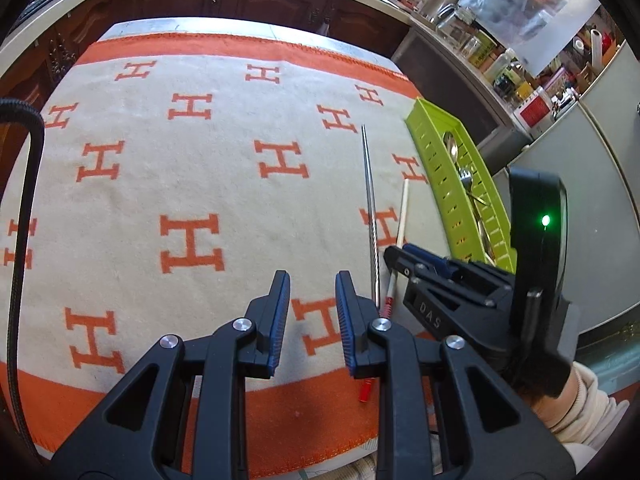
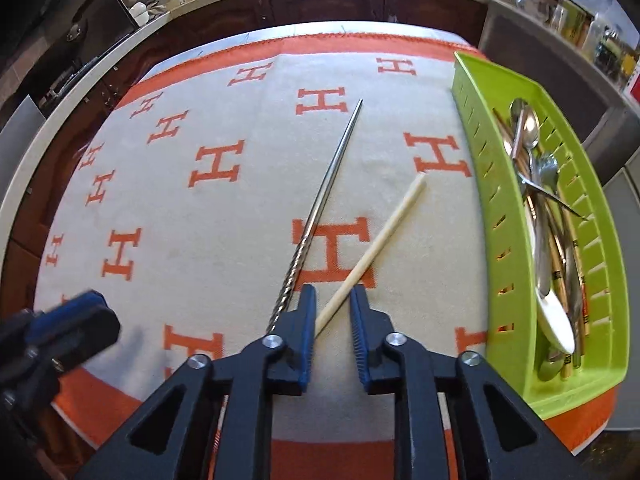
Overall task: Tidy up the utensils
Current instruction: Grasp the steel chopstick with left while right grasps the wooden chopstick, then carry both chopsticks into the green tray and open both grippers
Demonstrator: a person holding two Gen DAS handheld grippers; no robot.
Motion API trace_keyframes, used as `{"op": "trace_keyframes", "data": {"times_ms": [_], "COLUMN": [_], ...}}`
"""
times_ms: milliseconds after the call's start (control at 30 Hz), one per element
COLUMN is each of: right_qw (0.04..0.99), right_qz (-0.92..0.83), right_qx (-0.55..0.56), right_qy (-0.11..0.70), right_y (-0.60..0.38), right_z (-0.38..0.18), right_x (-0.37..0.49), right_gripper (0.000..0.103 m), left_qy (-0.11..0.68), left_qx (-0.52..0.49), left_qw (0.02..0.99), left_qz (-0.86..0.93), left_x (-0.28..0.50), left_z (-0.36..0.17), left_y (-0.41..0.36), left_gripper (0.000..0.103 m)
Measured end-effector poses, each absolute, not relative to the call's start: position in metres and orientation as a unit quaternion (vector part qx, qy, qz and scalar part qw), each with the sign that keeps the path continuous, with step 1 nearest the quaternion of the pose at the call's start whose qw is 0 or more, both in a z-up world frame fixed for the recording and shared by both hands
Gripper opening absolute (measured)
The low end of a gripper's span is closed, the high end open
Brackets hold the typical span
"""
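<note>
A silver metal chopstick (image 2: pixel 320 208) and a cream chopstick (image 2: pixel 376 248) lie on the orange-and-cream H-patterned cloth (image 2: pixel 200 264). My right gripper (image 2: pixel 333 294) is open, its jaws on either side of the cream chopstick's near part, not closed on it. In the left wrist view the metal chopstick (image 1: pixel 370 204) and cream chopstick with a red end (image 1: pixel 400 224) lie right of my left gripper (image 1: pixel 312 280), which is open and empty above the cloth (image 1: pixel 160 184). The right gripper (image 1: pixel 400 256) shows there over the cream chopstick. A green tray (image 2: pixel 600 216) holds several spoons, forks and chopsticks.
The green tray (image 1: pixel 436 168) sits along the cloth's right edge. A dark wooden counter (image 2: pixel 320 0) curves behind the table, with jars and containers (image 1: pixel 480 44) at the right. A black cable (image 1: pixel 20 240) hangs at the left.
</note>
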State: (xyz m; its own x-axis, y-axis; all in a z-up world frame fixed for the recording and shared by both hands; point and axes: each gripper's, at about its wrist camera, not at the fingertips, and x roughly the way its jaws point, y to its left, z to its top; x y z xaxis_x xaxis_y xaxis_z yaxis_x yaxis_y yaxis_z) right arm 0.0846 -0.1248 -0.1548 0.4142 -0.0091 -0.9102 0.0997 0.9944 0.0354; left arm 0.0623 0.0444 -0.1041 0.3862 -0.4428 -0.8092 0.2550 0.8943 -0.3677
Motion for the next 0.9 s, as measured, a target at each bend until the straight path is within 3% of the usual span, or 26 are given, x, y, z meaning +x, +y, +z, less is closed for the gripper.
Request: {"op": "trace_keyframes", "data": {"times_ms": [100, 633, 900], "right_qw": [0.838, 0.856, 0.878], "right_qz": [-0.029, 0.011, -0.02], "right_qx": [0.081, 0.24, 0.227], "right_qy": [0.54, 0.458, 0.421], "right_y": [-0.138, -0.23, -0.293], "right_z": [-0.154, -0.079, -0.041], "right_x": [0.086, 0.068, 0.065], "right_gripper": [0.005, 0.005, 0.005], "left_qy": [0.504, 0.55, 0.564], "left_qx": [-0.094, -0.083, -0.062], "left_qw": [0.832, 0.799, 0.798], "left_qz": [-0.213, -0.23, -0.2], "left_x": [0.068, 0.121, 0.138], "left_z": [-0.098, -0.121, -0.139], "left_y": [0.042, -0.036, -0.066], "left_gripper": [0.02, 0.02, 0.02]}}
